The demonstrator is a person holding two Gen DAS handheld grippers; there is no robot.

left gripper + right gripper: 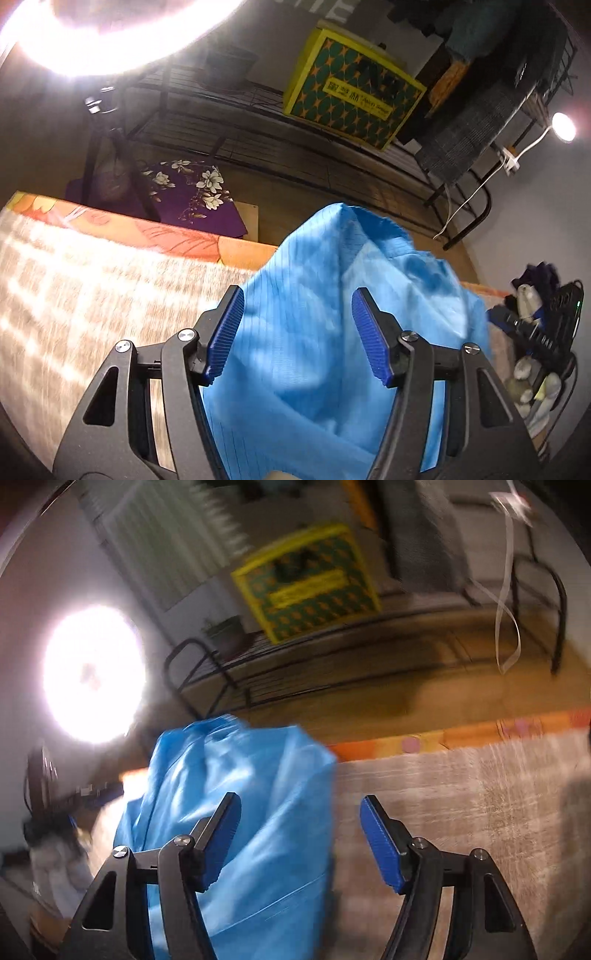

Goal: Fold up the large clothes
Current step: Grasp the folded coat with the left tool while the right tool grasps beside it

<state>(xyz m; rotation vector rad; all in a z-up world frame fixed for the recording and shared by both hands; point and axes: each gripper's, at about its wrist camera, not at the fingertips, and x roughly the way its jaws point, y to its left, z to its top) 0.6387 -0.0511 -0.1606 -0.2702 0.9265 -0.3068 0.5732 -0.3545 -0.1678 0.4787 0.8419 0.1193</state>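
The blue garment (314,332) lies bunched on a surface covered with a beige woven cloth (92,288). It is a thin, shiny fabric with fine lines, and it stands up in a soft heap with many folds. In the left wrist view the heap fills the space between the two fingers and rises beyond them, toward the far edge of the surface. In the right wrist view the same blue garment (240,794) sits to the left, and it is blurred there.

The left gripper (297,332) is spread apart. The fabric is seen between its blue pads (225,332), but the pads do not press it, so nothing is grasped. The right gripper (299,838) is also released; its left finger is in front of the garment, its right finger is over the bare beige woven cloth (461,812).

Along the far edge of the surface runs an orange flowered border (177,240). Behind it, on the floor, stands a purple box with white flowers (192,195). Farther away there is a black wire rack (229,122), which carries a yellow and green carton (351,88). A large bright lamp (110,29) shines at the upper left, and a small lamp (563,125) shines at the right. At the near right edge lie some dark devices and cables (543,317).
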